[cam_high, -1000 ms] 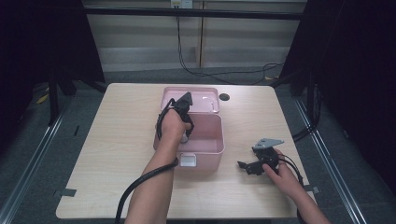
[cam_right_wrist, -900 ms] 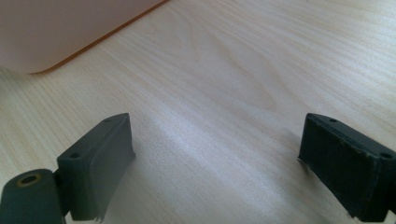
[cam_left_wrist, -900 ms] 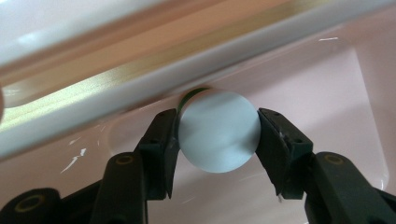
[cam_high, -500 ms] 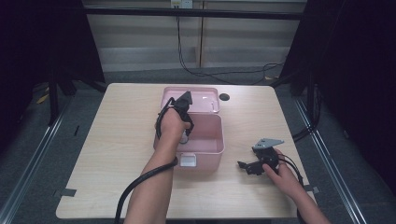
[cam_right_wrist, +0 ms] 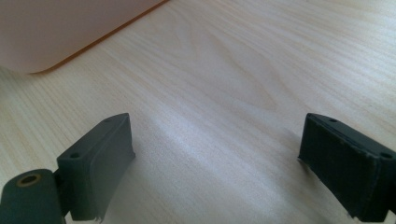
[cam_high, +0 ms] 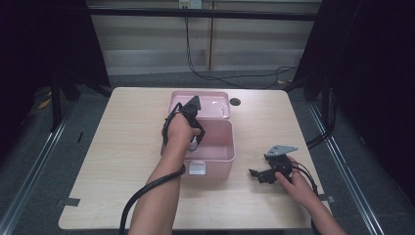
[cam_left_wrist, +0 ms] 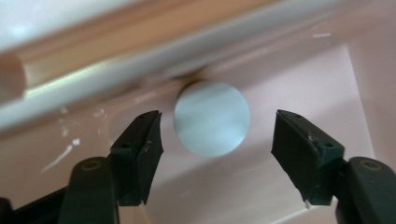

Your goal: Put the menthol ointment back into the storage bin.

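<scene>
A pink box [cam_high: 215,152] stands open mid-table, its lid [cam_high: 200,104] leaning back behind it. My left gripper [cam_high: 195,142] reaches down into the box. In the left gripper view it [cam_left_wrist: 215,140] is open, its jaws on either side of a pale grey round object [cam_left_wrist: 212,118] on the box floor [cam_left_wrist: 299,93], not touching it. My right gripper [cam_high: 259,175] rests low over the table to the right of the box. It [cam_right_wrist: 215,154] is open over bare wood [cam_right_wrist: 243,74] with nothing between its jaws. The box's pink wall [cam_right_wrist: 56,28] lies ahead of it.
A white latch [cam_high: 197,168] sits on the box's front wall. A small dark round hole [cam_high: 235,102] marks the table near the lid. Black cables trail from both grippers toward the table's near edge. Dark floor and metal rails surround the table [cam_high: 122,147].
</scene>
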A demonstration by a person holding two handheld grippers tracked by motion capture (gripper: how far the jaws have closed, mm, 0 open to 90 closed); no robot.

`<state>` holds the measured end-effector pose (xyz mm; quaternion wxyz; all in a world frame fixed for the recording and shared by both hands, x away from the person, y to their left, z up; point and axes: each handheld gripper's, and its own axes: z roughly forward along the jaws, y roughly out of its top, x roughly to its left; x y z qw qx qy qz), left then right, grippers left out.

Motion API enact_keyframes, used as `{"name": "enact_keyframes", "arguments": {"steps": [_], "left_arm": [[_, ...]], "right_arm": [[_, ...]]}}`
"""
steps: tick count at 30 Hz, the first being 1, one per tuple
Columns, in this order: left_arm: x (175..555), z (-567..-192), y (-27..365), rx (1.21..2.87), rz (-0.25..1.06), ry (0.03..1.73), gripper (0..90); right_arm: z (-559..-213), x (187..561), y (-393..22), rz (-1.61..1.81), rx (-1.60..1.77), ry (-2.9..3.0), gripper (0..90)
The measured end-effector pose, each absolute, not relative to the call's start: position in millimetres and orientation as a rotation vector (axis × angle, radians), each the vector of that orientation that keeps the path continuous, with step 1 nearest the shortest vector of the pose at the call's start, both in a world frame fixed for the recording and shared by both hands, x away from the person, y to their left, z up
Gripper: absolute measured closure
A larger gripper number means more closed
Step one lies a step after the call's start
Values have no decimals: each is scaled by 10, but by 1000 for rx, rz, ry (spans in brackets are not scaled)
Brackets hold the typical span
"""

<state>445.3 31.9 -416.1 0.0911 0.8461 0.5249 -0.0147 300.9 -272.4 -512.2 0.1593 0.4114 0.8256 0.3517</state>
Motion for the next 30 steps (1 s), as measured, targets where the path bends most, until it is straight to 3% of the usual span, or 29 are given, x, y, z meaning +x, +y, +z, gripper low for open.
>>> {"name": "enact_keyframes", "arguments": {"steps": [8,30], "left_arm": [[4430,-4121,327,2516,-54,1562,267],[4355,-3857,367,2506,-72,1486,230]], "right_arm": [[-5122,3009,-2724,1005,1177,2360,92],[-5122,3009,-2724,1005,1176,2360,92]]}}
